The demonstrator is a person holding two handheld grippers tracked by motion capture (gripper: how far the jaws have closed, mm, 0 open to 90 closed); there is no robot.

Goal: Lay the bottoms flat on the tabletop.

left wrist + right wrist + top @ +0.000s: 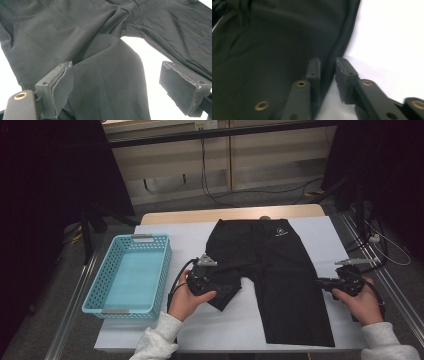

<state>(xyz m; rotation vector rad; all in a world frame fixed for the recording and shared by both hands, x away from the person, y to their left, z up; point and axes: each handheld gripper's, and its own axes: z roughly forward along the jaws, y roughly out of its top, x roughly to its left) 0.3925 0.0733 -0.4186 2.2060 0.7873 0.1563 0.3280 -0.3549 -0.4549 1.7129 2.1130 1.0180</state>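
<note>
Black shorts (280, 270) lie flat on the white table cover, waistband at the far side, with a small white logo (281, 233) near it. The left leg is folded up on itself. My left gripper (222, 289) rests at that fold; in the left gripper view its jaws (116, 67) stand wide apart, and the fold of the shorts (100, 82) lies between them, clear of the right pad. My right gripper (320, 282) sits at the outer edge of the right leg. Its jaws (328, 62) are a narrow gap apart, with the edge of the shorts (262, 50) running into the gap.
A light blue perforated basket (95, 292) stands at the table's left side, with nothing inside. The white cover (225, 325) shows bare in front of the shorts and at the right. Cables lie on the floor beyond the table.
</note>
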